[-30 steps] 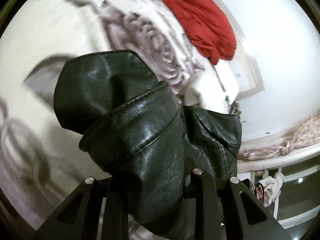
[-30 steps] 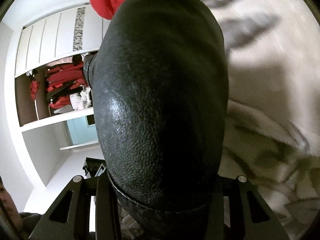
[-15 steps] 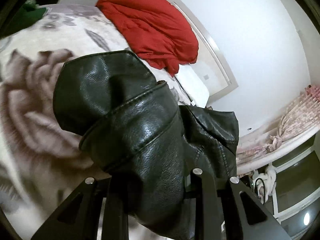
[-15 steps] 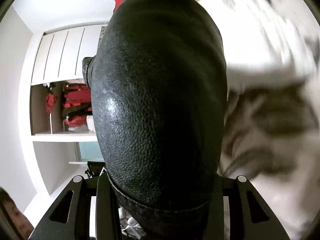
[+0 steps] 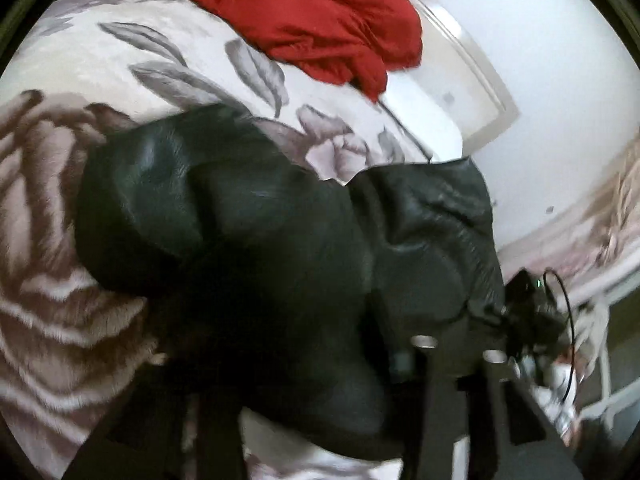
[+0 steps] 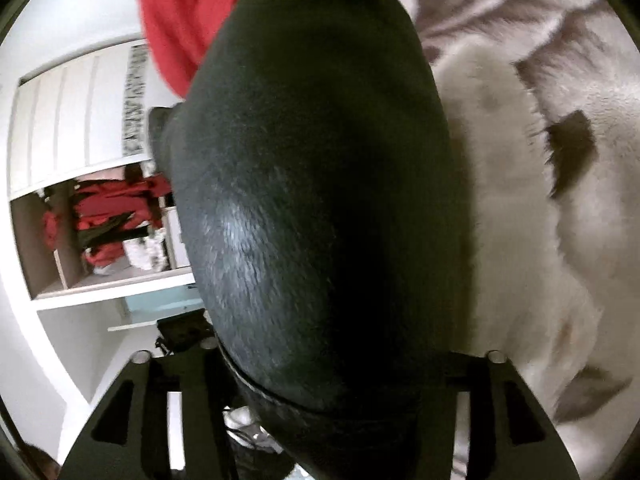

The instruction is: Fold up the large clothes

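Note:
A black leather jacket (image 5: pixel 280 240) fills the middle of the left wrist view, bunched between the fingers of my left gripper (image 5: pixel 316 364), which is shut on it just above the floral bedspread (image 5: pixel 60 240). In the right wrist view another fold of the same jacket (image 6: pixel 312 200) bulges out of my right gripper (image 6: pixel 316 368), which is shut on it. The fingertips of both grippers are hidden by the leather. The other gripper shows at the right edge of the left wrist view (image 5: pixel 528 312).
A red garment (image 5: pixel 320 20) lies on the bed beyond the jacket and shows in the right wrist view (image 6: pixel 180 20) too. White wall and headboard (image 5: pixel 480 80) stand at right. An open wardrobe (image 6: pixel 100 220) with red clothes stands at left.
Both grippers have moved with the jacket still held. The left gripper has dropped lower towards the bedspread, and the jacket has spread wider in its view. The right view has swung over the blanket.

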Motion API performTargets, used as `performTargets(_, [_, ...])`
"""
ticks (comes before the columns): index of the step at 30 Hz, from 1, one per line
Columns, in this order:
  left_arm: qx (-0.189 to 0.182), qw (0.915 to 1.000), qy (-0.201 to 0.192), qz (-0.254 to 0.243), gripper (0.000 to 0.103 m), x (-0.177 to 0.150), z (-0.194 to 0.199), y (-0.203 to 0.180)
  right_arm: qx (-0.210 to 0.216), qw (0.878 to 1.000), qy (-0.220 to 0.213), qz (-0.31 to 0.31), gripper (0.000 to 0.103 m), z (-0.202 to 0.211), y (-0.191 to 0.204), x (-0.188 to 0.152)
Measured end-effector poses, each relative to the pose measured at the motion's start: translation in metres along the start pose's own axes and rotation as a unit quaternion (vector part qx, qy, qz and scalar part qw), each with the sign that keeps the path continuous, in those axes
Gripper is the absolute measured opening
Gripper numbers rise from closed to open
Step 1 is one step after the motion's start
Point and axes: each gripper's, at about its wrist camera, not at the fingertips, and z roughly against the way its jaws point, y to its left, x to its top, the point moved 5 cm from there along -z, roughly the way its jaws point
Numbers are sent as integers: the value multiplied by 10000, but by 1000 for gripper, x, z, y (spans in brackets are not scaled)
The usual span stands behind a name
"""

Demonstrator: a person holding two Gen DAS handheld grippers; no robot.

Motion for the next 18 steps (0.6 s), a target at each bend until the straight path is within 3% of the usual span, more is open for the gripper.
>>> performTargets(1, [74, 9999, 74, -63, 76, 2, -2, 2, -5, 10000, -18, -48, 66, -5, -5, 1])
performTargets(2, [179, 9996, 145, -172, 83, 3, -2, 3, -17, 10000, -1, -83, 68, -7, -6, 4])
performTargets(3, [202, 9992, 200, -263, 84, 3, -1, 1, -113, 9999, 16, -36, 71, -6, -3, 5])
performTargets(5, [406, 9973, 314, -518, 94, 7, 3, -5, -719, 9973, -27, 162, 79, -11, 8, -4])
performTargets(9, [891, 9904, 269, -1024, 96, 7, 18, -21, -1850, 9796, -452, 644, 88, -5, 33, -33])
performTargets(10, [1034, 9875, 229, -1164, 96, 4, 23, -25, -2251, 9690, -658, 773, 93, -1, 38, -41])
performTargets(13, [1268, 9817, 172, -1409, 98, -1, 37, -36, -3534, 9196, -1309, 1112, 94, 5, 58, -68])
performTargets(17, [1632, 9693, 5, -1841, 100, -8, 56, -51, -4611, 8504, -2120, 1387, 94, 9, 99, -107])
performTargets(18, [1747, 9658, 7, -1916, 100, -8, 60, -56, -4779, 8389, -2194, 1406, 94, 20, 83, -121])
